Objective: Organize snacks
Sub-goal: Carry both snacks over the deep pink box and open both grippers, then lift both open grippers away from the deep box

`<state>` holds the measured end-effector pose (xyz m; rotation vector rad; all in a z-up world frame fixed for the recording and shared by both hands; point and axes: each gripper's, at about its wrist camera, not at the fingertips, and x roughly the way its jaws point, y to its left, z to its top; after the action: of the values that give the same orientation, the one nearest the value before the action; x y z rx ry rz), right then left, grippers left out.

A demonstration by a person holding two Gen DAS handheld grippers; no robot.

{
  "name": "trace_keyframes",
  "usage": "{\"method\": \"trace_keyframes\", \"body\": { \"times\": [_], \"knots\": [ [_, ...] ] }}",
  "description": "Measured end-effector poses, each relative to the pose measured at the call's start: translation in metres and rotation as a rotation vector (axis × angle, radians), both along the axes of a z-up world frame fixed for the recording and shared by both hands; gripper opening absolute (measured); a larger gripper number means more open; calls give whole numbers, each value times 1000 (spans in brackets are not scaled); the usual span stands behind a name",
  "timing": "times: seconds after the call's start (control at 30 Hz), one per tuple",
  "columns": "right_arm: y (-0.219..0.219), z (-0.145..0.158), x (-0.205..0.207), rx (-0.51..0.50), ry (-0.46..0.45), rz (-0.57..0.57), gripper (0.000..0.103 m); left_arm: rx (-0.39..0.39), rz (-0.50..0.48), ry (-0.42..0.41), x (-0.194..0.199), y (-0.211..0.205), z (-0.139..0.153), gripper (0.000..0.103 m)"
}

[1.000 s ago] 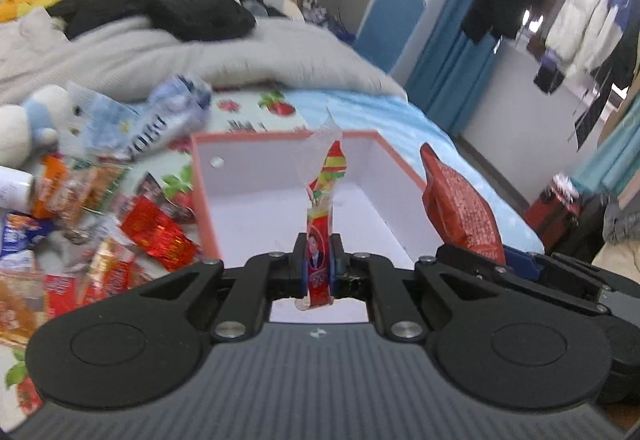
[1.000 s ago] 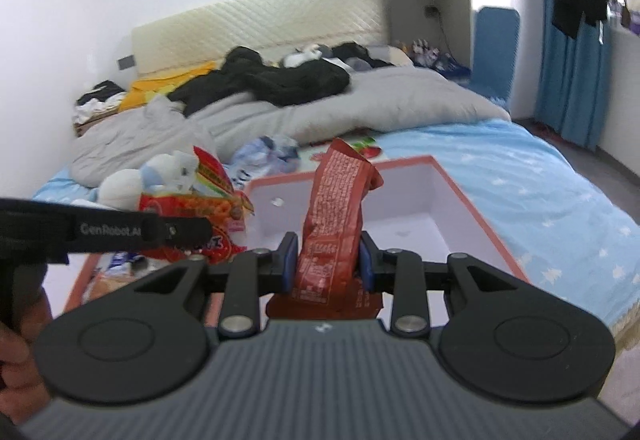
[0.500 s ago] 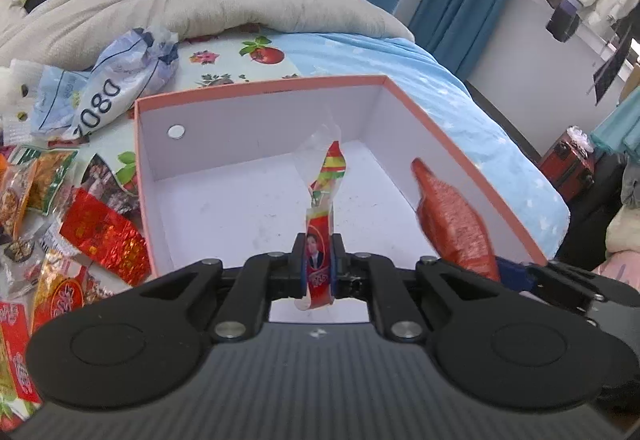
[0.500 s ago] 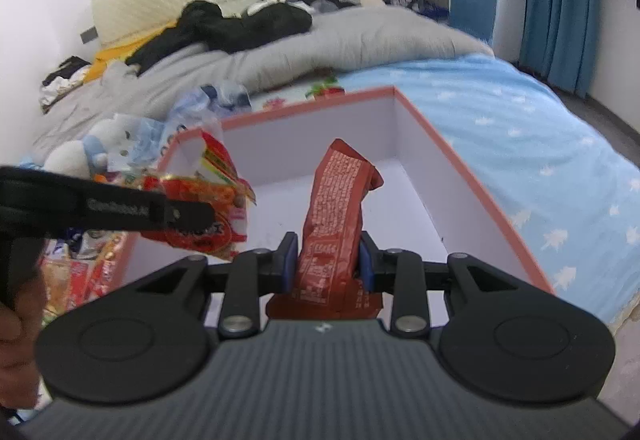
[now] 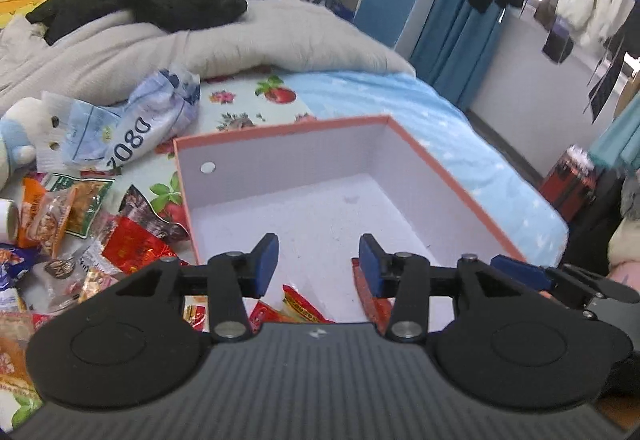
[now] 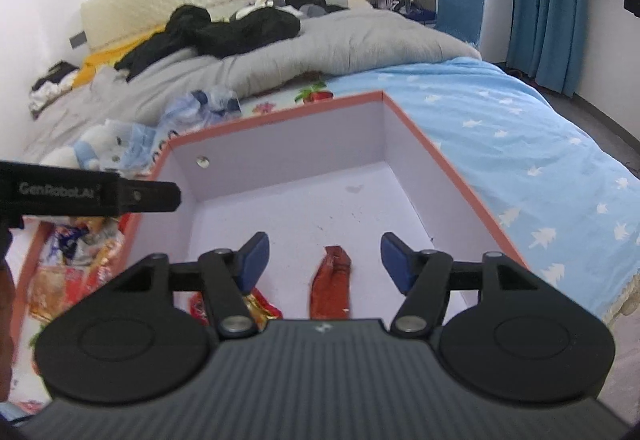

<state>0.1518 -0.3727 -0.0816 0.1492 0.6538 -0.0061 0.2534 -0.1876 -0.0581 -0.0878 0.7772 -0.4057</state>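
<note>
A dark-red snack packet point(image 6: 331, 286) lies flat in the pink-rimmed box point(image 6: 448, 163); left gripper point(image 5: 319, 260) and right gripper point(image 6: 320, 260) hover above, jaws wide, empty

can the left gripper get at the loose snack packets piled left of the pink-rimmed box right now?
Probably yes. The left gripper is open and empty over the pink-rimmed white cardboard box; the loose foil snack packets lie uncovered just outside its left wall, with nothing between.
</note>
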Motion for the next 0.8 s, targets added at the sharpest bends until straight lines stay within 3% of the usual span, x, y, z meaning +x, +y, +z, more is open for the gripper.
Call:
{"method": "trace_keyframes", "body": {
  "times": [0.33,0.5,0.8],
  "knots": [
    [27,53,-48,10,-127,26,64,-50,30,-82,-64,35,53,50],
    [43,67,-68,18,-176,60,64,-16,57,-145,-98,53,70,50],
    [75,74,-92,-1,-241,107,64,8,140,-188,-145,94,70,50]
  ]
}}
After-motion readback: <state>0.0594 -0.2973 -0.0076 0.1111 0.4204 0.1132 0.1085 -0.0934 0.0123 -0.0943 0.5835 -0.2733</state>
